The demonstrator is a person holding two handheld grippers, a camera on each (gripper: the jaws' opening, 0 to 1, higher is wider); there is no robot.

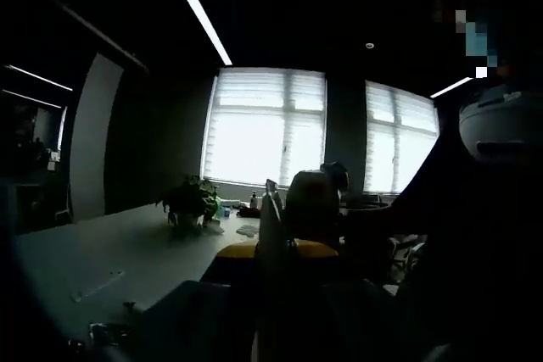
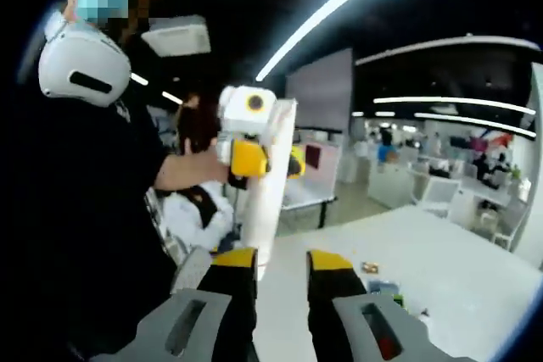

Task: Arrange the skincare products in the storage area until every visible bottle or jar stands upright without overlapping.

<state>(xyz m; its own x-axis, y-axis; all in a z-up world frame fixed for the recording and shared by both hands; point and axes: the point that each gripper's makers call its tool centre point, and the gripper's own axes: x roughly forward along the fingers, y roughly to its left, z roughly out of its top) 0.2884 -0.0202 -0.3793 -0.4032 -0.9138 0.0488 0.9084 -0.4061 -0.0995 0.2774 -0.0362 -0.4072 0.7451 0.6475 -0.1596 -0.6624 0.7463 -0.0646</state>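
Right gripper [image 2: 282,270] jaws parted, left gripper [image 2: 254,137] raised beside it

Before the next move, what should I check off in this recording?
1. Right gripper free: ok, jaws apart, nothing between them.
2. Left gripper state: cannot tell, too dark.
3. Skincare products in sight: cannot tell; small items on the white table are too small to identify.
4. Left gripper aimed at the work: not ok; it faces the windows and a potted plant.
5. Everything upright, no overlap: cannot tell.
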